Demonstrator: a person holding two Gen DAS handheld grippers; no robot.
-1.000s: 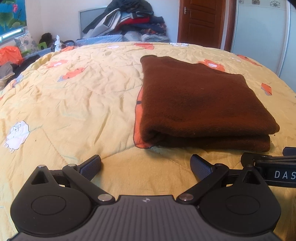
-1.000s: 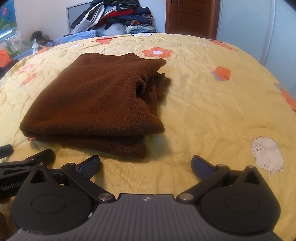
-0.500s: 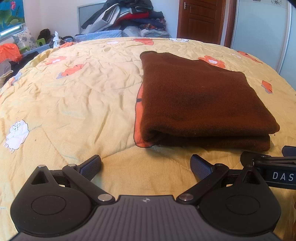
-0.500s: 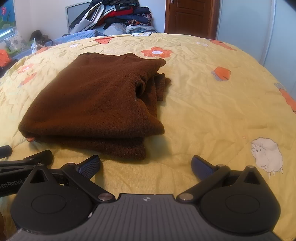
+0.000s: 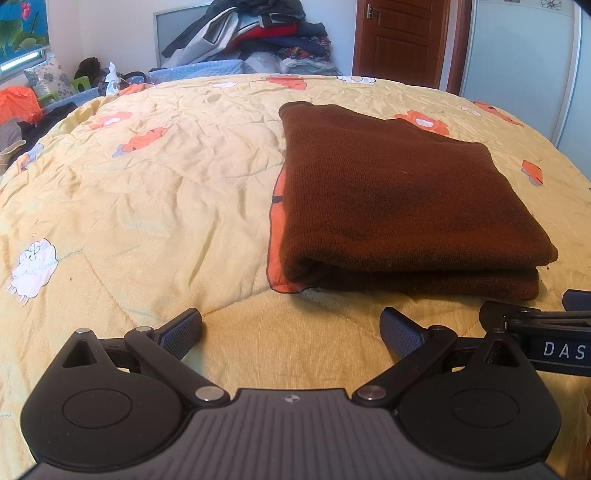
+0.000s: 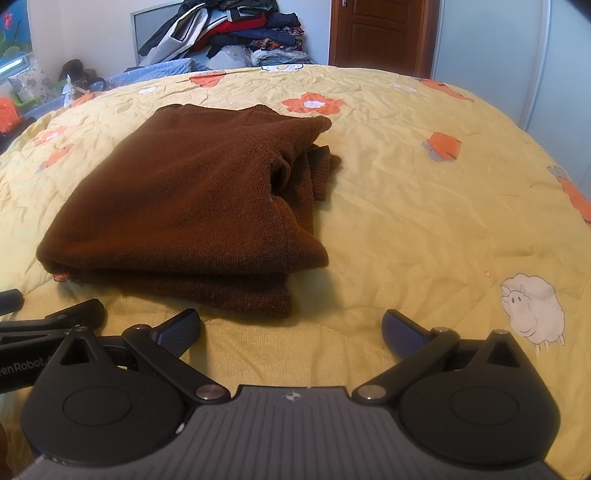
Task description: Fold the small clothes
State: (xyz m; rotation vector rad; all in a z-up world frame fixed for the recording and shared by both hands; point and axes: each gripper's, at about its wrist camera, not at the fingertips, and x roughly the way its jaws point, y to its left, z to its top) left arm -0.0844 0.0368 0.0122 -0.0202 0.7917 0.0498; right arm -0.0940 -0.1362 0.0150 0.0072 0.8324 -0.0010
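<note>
A brown knit sweater [image 5: 399, 192] lies folded in a flat stack on the yellow quilt [image 5: 166, 192]. It also shows in the right wrist view [image 6: 192, 199], with a cuff sticking out at its right side. My left gripper [image 5: 291, 330] is open and empty, just short of the sweater's near edge and a little left of it. My right gripper [image 6: 291, 328] is open and empty, just short of the sweater's near right corner. Each gripper shows at the edge of the other's view.
A pile of clothes [image 5: 255, 33] is heaped past the far edge of the bed. A brown door [image 5: 399, 40] and a pale wardrobe [image 5: 524, 62] stand at the back right. Clutter [image 5: 22, 110] sits off the bed's left side.
Both grippers have lifted slightly and tilted down; the sweater sits a little lower in both views. The sweater itself has not moved. Both grippers stay open.
</note>
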